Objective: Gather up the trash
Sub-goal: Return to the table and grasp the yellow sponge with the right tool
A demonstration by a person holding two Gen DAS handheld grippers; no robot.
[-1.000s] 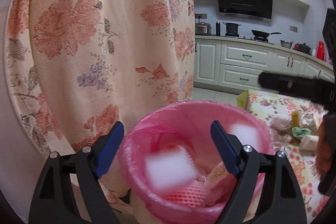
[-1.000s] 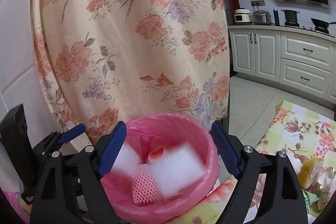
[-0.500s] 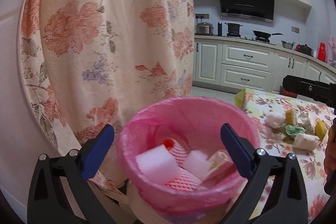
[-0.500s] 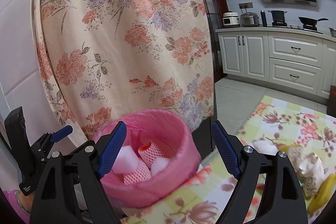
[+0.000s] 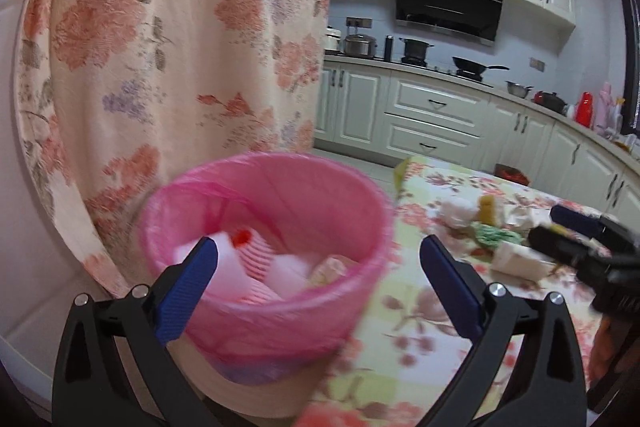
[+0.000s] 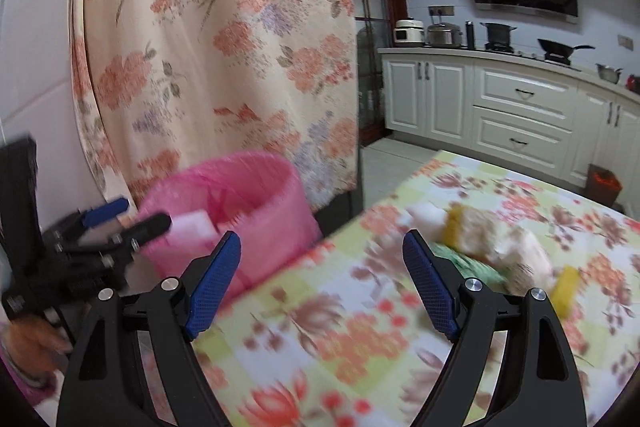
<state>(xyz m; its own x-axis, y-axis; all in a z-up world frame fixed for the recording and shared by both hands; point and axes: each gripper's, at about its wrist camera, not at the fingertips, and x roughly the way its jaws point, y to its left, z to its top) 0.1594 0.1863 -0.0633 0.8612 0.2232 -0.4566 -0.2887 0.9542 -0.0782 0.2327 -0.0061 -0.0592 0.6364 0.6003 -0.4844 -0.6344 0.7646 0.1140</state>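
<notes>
A bin lined with a pink bag (image 5: 264,227) (image 6: 240,203) stands by the table's left end, holding white foam blocks (image 5: 224,259) and a pink foam net. My left gripper (image 5: 316,283) hangs open just in front of the bin, nothing between its fingers. My right gripper (image 6: 320,283) is open over the floral tablecloth (image 6: 360,339), right of the bin. Blurred trash lies on the cloth: a white lump (image 5: 456,211), yellow pieces (image 6: 456,227), a green scrap (image 5: 496,237), a white wedge (image 5: 516,263). The right gripper also shows at the left wrist view's right edge (image 5: 576,231).
A floral curtain (image 5: 180,39) hangs right behind the bin. White kitchen cabinets (image 6: 520,115) and a counter with pots and a range hood (image 5: 448,7) line the back. A person's hand (image 6: 32,343) holds the left gripper (image 6: 112,223), seen at the right wrist view's left edge.
Both grippers pulled back and swung right, away from over the bin toward the table. Two white foam blocks that were falling a second ago now lie in the bin. The left jaws spread wider.
</notes>
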